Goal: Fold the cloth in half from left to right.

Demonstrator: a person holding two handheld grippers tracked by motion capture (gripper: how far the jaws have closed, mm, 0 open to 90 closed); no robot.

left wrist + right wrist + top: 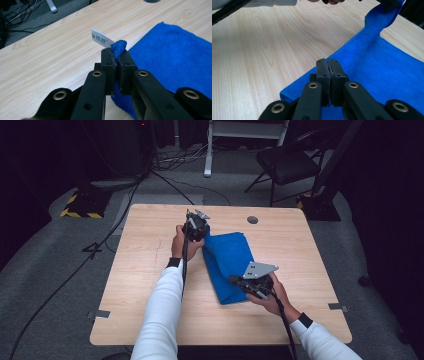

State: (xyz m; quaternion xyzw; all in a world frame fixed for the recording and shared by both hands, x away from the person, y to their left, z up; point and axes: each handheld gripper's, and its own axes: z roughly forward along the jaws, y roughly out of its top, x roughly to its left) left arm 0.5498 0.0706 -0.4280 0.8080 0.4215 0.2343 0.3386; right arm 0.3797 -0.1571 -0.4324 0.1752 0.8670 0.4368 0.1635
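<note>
A folded blue cloth (227,260) lies on the wooden table (145,270), right of the middle. My left gripper (196,227) is at the cloth's far left corner, shut on it. In the left gripper view the jaws (117,53) pinch that blue corner, and a white label (100,38) sticks out beside it. My right gripper (241,282) is at the cloth's near edge. Its jaws (328,61) are pressed together with the blue cloth (387,70) caught between them low down. The cloth's edge rises from there to the lifted far corner (384,15).
A round grey cable hole (252,219) sits in the table's far right part. Behind the table stand a black chair (287,162) and a white frame leg (207,150), with cables (170,182) running over the grey floor. Bare wood lies left of the cloth.
</note>
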